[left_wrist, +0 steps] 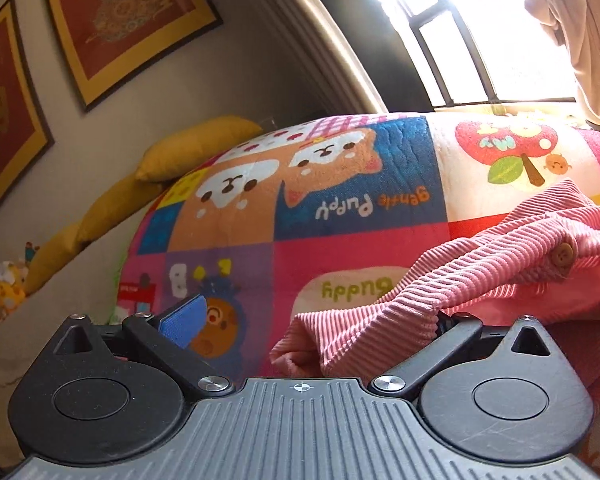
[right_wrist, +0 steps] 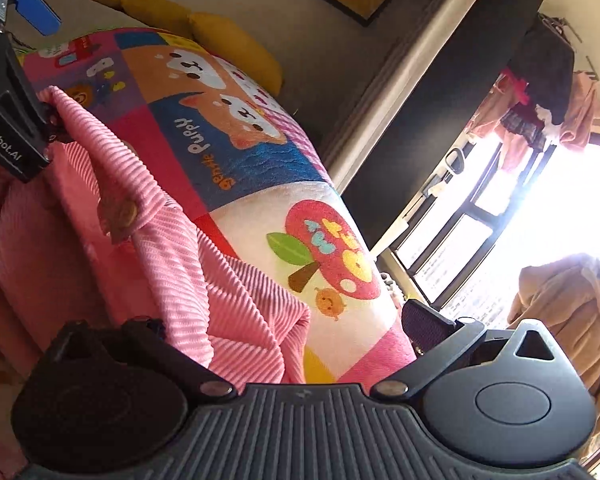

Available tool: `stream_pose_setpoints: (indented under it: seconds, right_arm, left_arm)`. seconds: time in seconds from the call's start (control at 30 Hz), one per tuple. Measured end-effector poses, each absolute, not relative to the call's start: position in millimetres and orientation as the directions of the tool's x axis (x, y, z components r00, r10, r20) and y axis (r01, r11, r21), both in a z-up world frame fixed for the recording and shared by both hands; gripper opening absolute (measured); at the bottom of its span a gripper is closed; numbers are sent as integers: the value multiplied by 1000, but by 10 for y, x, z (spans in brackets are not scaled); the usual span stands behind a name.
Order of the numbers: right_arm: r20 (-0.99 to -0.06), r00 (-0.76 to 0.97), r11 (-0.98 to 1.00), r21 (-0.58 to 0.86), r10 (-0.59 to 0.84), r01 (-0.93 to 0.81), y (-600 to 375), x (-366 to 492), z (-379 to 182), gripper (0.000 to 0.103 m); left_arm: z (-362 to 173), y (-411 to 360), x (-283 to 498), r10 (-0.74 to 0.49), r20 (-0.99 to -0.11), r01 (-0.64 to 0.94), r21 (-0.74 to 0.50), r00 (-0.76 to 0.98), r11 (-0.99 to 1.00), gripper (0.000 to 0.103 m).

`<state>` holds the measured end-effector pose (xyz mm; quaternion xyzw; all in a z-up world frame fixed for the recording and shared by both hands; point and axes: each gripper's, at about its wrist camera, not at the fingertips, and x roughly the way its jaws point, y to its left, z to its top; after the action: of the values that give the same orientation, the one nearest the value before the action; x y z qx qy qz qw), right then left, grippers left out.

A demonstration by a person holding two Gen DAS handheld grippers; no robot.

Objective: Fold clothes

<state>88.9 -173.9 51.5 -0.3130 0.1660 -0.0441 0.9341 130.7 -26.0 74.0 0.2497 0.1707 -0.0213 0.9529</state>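
A pink corduroy garment [left_wrist: 480, 272] with a wooden button [left_wrist: 562, 256] lies partly lifted over a colourful cartoon blanket [left_wrist: 340, 184]. My left gripper [left_wrist: 316, 312] is open wide. Its blue left pad [left_wrist: 182, 322] is bare, and the garment's edge drapes over its right finger. In the right wrist view the same garment [right_wrist: 172, 248] covers the left finger of my right gripper [right_wrist: 284, 320], which is also open wide with its right pad [right_wrist: 428, 326] bare. The left gripper [right_wrist: 44, 68] shows at the upper left there, with the cloth hanging from one finger.
Yellow cushions [left_wrist: 196, 148] line the wall behind the blanket [right_wrist: 228, 148], under framed red pictures [left_wrist: 120, 24]. Soft toys [left_wrist: 8, 284] sit at far left. A bright window [left_wrist: 480, 40] is beyond, with a tan garment [right_wrist: 572, 312] and other clothes [right_wrist: 540, 92] hanging near it.
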Motion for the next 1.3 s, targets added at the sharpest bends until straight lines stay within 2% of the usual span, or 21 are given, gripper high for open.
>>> stream_pose_setpoints:
  seconds: [0.1, 0.2, 0.3, 0.43, 0.6, 0.73, 0.83, 0.9, 1.1, 1.13, 1.2, 1.27, 1.3]
  right_arm:
    - [-271, 947, 787, -616, -175, -31, -1784, 840, 690, 103]
    - [-87, 980, 786, -611, -179, 89, -1856, 550, 1260, 103]
    - [73, 987, 828, -539, -140, 157, -1975, 82, 1982, 103]
    - [238, 967, 856, -479, -87, 195, -2110, -642, 2650, 103]
    - [351, 936, 893, -429, 29, 133, -2289, -1555, 3171, 103]
    - [367, 926, 888, -450, 90, 92, -2346, -1881, 3272, 103]
    - [353, 929, 877, -474, 106, 80, -2346, -1883, 3231, 103]
    - [307, 945, 877, -478, 111, 52, -2336, -1739, 3160, 103]
    - [104, 993, 869, -494, 48, 9, -2154, -642, 2641, 103]
    - [53, 998, 864, -504, 16, 13, -2073, -330, 2477, 103]
    - [-130, 990, 845, -533, -46, -30, -1917, 375, 2107, 103]
    - [-282, 957, 858, -506, -70, -86, -1889, 801, 1796, 103]
    - [-338, 939, 869, -481, -57, -120, -1914, 884, 1674, 103]
  left_arm:
    - [959, -280, 1177, 42, -296, 111, 481, 954, 869, 103]
    - [1339, -316, 883, 36, -195, 67, 499, 980, 864, 103]
    - [1972, -323, 291, 9, -28, 6, 491, 1000, 871, 103]
    - [2679, -273, -586, -51, 116, -8, 460, 992, 888, 103]
    - [3085, -151, -1519, -115, 262, -17, 452, 958, 892, 103]
    - [3089, -115, -1872, -138, 311, -22, 461, 940, 887, 103]
    - [3005, -129, -1839, -147, 287, -7, 474, 946, 880, 103]
    - [2920, -142, -1686, -142, 248, 6, 481, 958, 876, 103]
    - [2433, -208, -541, -97, 22, 76, 473, 995, 878, 103]
    - [2280, -277, -196, -85, -46, 97, 484, 995, 870, 103]
    - [1964, -379, 455, -58, -203, 152, 483, 977, 862, 103]
    - [1601, -328, 922, -51, -447, 243, 383, 893, 891, 103]
    - [1450, -280, 1051, -67, -524, 276, 332, 849, 902, 103]
